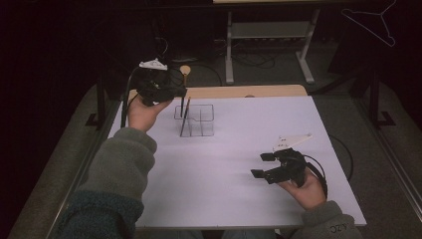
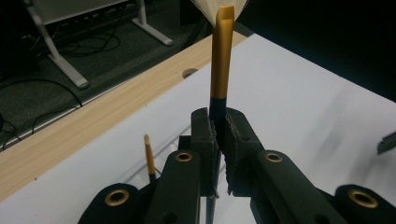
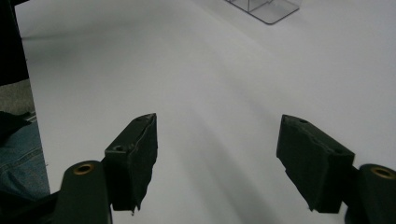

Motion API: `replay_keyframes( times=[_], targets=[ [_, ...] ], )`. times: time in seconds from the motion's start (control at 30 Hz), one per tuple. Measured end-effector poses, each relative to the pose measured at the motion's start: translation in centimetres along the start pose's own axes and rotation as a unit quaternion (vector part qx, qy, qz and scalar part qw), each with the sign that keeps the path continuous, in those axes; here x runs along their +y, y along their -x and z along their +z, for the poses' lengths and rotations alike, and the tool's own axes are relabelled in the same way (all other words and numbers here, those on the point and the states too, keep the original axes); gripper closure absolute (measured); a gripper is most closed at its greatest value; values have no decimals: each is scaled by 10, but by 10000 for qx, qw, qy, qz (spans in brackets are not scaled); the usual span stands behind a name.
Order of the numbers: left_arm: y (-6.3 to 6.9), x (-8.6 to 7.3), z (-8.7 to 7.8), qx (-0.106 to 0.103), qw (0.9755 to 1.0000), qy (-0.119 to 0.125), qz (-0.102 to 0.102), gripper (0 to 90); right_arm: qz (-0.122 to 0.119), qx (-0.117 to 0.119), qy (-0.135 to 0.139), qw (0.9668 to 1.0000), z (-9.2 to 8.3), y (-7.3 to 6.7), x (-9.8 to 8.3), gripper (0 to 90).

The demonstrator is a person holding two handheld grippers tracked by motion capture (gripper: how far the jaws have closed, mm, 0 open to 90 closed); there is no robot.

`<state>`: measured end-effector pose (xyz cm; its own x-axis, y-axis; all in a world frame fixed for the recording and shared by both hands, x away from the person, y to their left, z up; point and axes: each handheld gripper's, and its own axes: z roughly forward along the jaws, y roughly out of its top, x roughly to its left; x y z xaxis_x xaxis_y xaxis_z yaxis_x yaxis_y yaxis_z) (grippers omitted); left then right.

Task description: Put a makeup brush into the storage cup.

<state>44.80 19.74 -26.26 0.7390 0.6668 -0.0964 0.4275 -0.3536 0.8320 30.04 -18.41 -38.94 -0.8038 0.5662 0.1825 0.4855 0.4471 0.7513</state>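
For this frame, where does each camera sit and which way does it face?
High view: above the person's side, facing forward and down on the white table; both sleeved forearms, left gripper, right gripper.
Left gripper view: rides the left gripper, looking along jaws shut on a gold-handled brush toward the table's wooden edge.
Right gripper view: rides the right gripper, open jaws facing across the table.
Shared: the clear organizer, high and right views.

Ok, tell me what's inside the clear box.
One brush stands tilted in the clear box, handle down. The left gripper holds a second brush above it. The box's other compartments look empty.
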Motion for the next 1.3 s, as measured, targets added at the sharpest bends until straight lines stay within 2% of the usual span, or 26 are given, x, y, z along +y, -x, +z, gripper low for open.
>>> replay_keyframes(
  times=[0.23, 0.37, 0.4, 0.43, 0.6, 0.73, 1.03, 1.13, 1.27, 1.3],
  targets=[
    [-13, 5, 10, 196, 9998, 38, -83, 832, 4, 8, 11, 10000, 1, 2, 0, 278],
    [-20, 2, 15, 300, 9995, -65, -91, 831, 93, 19, 22, 10000, -1, 2, 0, 278],
    [-20, 1, 17, 305, 9994, -34, -172, 831, 26, 8, 53, 10000, -1, 3, 0, 278],
    [-22, 0, 17, 314, 9994, -72, -123, 831, 50, 16, 51, 10000, -1, 3, 0, 278],
    [-25, -1, 20, 396, 9991, -32, -152, 829, 15, -3, 75, 10000, -1, 4, -1, 276],
    [-27, -2, 22, 418, 9989, -22, -193, 828, 96, -22, 88, 9999, -4, 4, -2, 276],
    [-28, -4, 27, 502, 9985, -9, -223, 827, 39, -23, 118, 9999, -4, 4, -2, 276],
    [-29, -6, 28, 543, 9983, -102, -175, 827, 68, -19, 116, 9999, -4, 3, -2, 277],
    [-30, -11, 32, 557, 9980, -95, -275, 826, 72, -14, 114, 9999, -4, 3, -2, 277],
    [-31, -12, 32, 568, 9980, -161, -234, 826, 66, -14, 115, 9999, -4, 4, -2, 277]
  ],
)
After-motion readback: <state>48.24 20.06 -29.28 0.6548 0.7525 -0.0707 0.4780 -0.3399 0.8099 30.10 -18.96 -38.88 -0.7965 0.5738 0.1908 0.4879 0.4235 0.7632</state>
